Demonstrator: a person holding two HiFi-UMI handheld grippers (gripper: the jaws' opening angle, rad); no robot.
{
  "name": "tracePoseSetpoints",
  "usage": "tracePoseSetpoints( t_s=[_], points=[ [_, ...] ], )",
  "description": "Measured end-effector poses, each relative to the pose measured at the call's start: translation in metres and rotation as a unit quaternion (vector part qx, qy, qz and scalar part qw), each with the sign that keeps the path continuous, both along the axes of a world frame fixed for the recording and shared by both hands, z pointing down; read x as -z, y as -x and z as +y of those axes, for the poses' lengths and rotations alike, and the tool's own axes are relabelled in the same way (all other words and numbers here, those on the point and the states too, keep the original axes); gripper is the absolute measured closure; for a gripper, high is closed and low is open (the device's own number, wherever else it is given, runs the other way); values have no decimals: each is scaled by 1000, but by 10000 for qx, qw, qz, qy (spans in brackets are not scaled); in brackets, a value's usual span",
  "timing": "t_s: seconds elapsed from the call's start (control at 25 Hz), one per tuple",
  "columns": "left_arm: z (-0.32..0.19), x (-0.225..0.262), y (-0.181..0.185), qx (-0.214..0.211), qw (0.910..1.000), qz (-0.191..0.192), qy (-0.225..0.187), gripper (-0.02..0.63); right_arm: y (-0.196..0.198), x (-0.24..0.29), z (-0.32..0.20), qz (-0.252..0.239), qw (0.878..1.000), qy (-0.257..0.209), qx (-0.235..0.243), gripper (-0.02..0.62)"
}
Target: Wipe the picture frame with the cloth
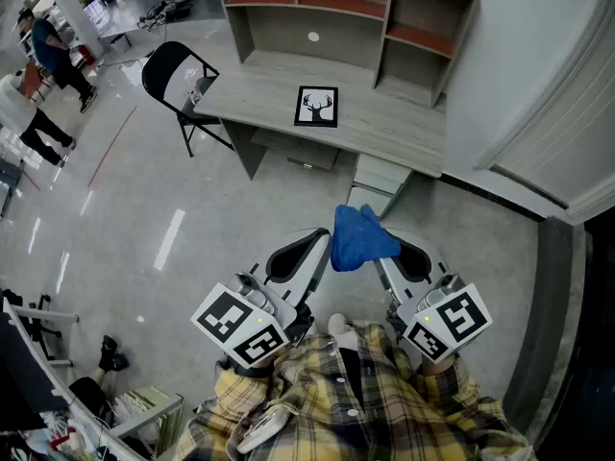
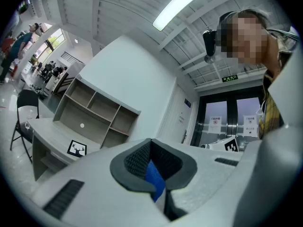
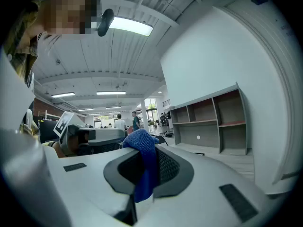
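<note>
Desk, picture frame well ahead — cloth clamped in left gripper, right gripper

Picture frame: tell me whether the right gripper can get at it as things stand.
Probably not yet. The right gripper, shut on the blue cloth, hangs over the floor, well short of the desk where the picture frame lies flat. Nothing blocks the frame, so stepping closer should do.

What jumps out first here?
A bright blue cloth, pinched in the right tool, with a strip also showing in the jaws of the left tool, at the head view's middle. Beyond it, a deer picture frame lies on the grey desk.
</note>
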State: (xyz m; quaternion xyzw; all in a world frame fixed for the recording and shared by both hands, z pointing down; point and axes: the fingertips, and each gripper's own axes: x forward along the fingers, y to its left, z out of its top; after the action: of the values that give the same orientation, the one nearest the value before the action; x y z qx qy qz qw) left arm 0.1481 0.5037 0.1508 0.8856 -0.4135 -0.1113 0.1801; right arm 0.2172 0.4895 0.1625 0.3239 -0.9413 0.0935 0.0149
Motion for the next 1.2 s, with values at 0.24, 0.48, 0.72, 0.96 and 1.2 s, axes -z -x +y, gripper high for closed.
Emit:
tracePoseSetpoints(
  t_s=[0.24,0.48,0.72,0.96,1.2],
  points=[
    [-9,-2,-9,18,10000,-28,-21,601,-7,-2,-8,-33,10000,-41,82,557],
    [-8,-5,-16,125,9999,-51,5,601,-26,-11,-6,-120,9999,92,36,557],
    [-1,-8,-18,265,9996,-117,-1,601,-43,-18,-1,-227,9996,136,-38,557],
    [-14,-16,-7,326,9994,-57,123,601,-41,-27,-12,-217,9992,319,-77,557],
    [-62,-25,27,279,9994,4,190,601,-6,-33,-59,-109,9993,360,-85,557]
  ],
)
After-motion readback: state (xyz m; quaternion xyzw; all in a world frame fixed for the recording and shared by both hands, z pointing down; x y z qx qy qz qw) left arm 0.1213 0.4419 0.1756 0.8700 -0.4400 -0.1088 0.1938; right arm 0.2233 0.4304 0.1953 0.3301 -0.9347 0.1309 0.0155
